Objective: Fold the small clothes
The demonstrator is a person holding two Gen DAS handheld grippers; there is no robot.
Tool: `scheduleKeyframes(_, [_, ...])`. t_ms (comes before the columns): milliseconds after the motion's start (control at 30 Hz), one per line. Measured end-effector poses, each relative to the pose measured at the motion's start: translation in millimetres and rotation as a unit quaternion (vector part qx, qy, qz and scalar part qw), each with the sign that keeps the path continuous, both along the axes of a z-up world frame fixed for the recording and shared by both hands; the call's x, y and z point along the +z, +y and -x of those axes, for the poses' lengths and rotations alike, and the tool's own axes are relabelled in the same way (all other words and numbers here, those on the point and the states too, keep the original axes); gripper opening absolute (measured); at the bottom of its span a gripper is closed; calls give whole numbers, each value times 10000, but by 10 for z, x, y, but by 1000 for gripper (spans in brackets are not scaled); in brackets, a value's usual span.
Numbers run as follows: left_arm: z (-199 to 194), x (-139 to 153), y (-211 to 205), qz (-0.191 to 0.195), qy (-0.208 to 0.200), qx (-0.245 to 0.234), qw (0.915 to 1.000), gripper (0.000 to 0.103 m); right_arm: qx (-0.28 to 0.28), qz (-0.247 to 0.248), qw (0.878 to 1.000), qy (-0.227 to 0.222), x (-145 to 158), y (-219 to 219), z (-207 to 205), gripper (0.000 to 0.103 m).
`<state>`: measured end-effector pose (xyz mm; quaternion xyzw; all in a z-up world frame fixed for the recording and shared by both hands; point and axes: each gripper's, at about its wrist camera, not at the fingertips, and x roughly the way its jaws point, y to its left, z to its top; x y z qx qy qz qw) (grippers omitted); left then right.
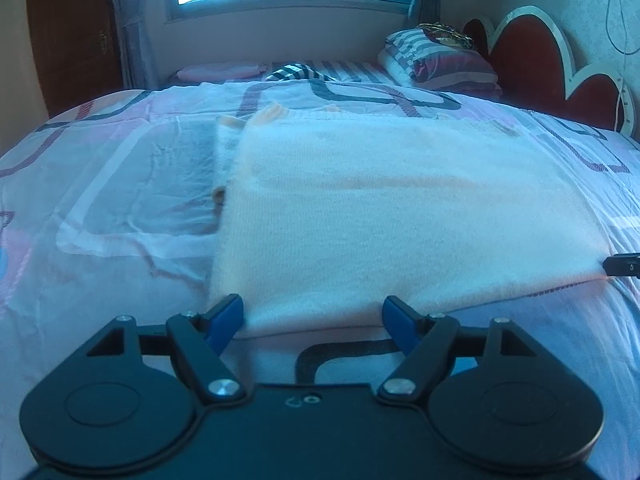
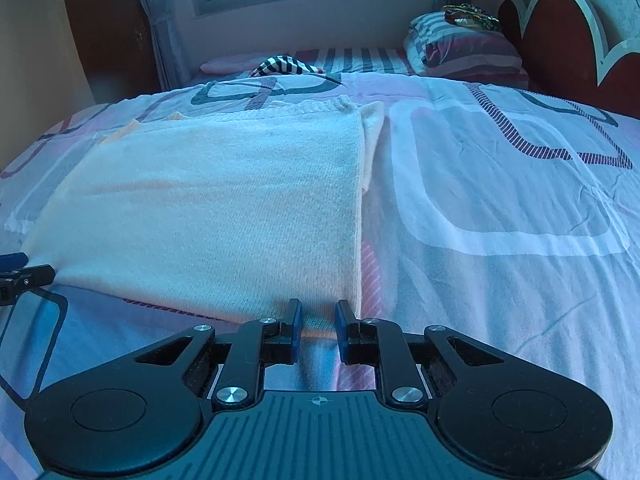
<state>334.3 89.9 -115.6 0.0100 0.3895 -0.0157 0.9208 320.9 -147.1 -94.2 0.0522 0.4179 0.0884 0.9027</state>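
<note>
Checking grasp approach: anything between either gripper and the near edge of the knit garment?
Nothing visible. The left gripper and right gripper are both open at the near hem of the cream knit garment, with only bare bedsheet around it.

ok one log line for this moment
left gripper open | right gripper open | both at near edge of folded garment | bedsheet

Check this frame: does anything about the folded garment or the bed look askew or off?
Mostly tidy. The cream knit garment lies flat, but a folded-under layer peeks past its right edge, and another shows at the left. Both grippers are open.
</note>
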Motion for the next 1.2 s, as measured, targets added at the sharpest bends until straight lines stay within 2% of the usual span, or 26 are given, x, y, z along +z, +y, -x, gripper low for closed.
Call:
scheduleKeyframes(100, [232,116,113,-367,-230,486,9979,75,-28,-250,9990,-375,178,-76,224,17])
scheduleKeyframes(133, [320,153,162,-222,-275,555,9978,74,29,-300,9987,-404,210,-76,284,17])
scheduleKeyframes(200, [454,197,243,392,-318,655,9966,72,136,-291,9981,-520,273,-22,380,17])
scheduleKeyframes(267, [521,177,313,1319,-295,852,9871,71,222,-429,9969,-620,326,48,426,17])
scheduleKeyframes(300, [529,148,339,1733,-288,1003,9793,70,250,-498,9963,-647,354,97,425,17])
scheduleKeyframes(367, [512,50,393,2514,-313,1454,9564,62,320,-647,9949,-699,413,209,393,17])
scheduleKeyframes(400, [487,-8,424,2868,-293,1639,9434,49,339,-729,9943,-707,437,255,360,17])
scheduleKeyframes(433, [438,-86,467,3244,-201,1834,9277,44,355,-814,9935,-707,459,298,321,17])
scheduleKeyframes(500, [350,-239,547,3800,-141,2157,8994,44,372,-919,9925,-715,486,373,229,17])
scheduleKeyframes(533, [317,-281,572,3951,-252,2264,8900,44,382,-935,9922,-731,494,414,155,17])
scheduleKeyframes(733, [83,-430,634,4417,-683,2680,8534,46,525,-1072,9907,-654,380,663,-318,17])
scheduleKeyframes(800, [0,-447,621,4431,-807,2814,8473,46,560,-1106,9903,-633,314,753,-495,17])
scheduleKeyframes(900, [-128,-421,564,4261,-902,2898,8522,44,543,-1183,9897,-589,207,869,-767,17])
scheduleKeyframes(1033, [-207,-464,585,4190,-901,2982,8529,28,579,-1201,9890,-644,121,1013,-996,16])
scheduleKeyframes(1067, [-232,-478,600,4247,-898,2942,8515,28,623,-1069,9900,-672,100,1075,-1037,14])
scheduleKeyframes(1100, [-252,-480,616,4280,-891,2893,8516,28,667,-921,9913,-661,60,1136,-1074,2])
scheduleKeyframes(1167, [-278,-480,627,4251,-863,2853,8547,20,626,-511,9955,-486,-91,1240,-1131,0])
scheduleKeyframes(1200, [-291,-490,633,4214,-819,2847,8571,6,601,-523,9953,-548,-150,1239,-1116,0])
